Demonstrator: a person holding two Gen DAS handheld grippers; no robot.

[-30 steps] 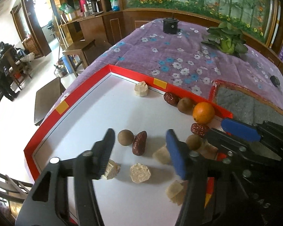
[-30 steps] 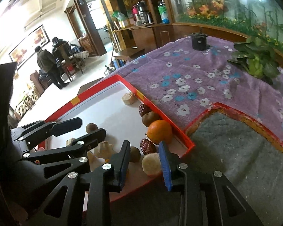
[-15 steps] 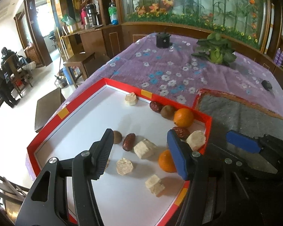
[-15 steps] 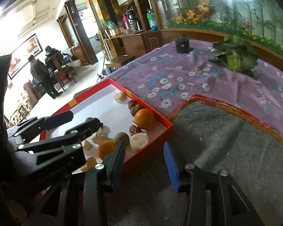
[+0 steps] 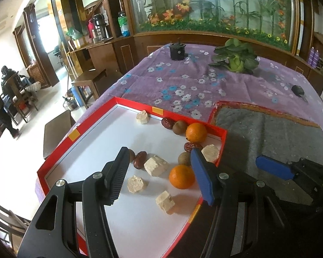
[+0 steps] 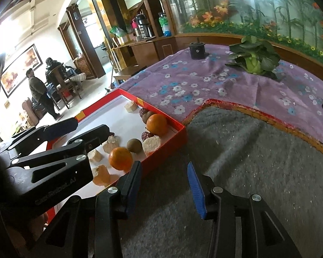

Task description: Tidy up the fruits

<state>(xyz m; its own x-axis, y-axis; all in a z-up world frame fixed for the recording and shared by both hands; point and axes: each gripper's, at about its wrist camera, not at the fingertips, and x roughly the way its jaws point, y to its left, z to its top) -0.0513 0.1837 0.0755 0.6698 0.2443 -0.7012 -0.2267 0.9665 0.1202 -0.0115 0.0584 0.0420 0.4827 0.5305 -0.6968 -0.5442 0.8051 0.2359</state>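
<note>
The left wrist camera sits just behind the left gripper [image 5: 159, 172], close above the red tray [image 5: 92, 118], looking down and across the table toward the aquarium wall [image 5: 215, 4]. The right wrist camera rides behind the right gripper [image 6: 164, 185], low over the grey mat [image 6: 258, 150]. Both views share the tray's right corner, the near orange [image 5: 181, 176] [image 6: 120, 158] and the purple cloth [image 5: 183, 81] [image 6: 193, 79].

Each gripper is made of black plastic. The left gripper [image 5: 161, 174] is fitted with 1 black ribbed pad and 1 blue pad. Round silver screws are seen on its arms. The right gripper [image 6: 164, 185] is built alike, and faint grey letters are printed on the left one's side.
</note>
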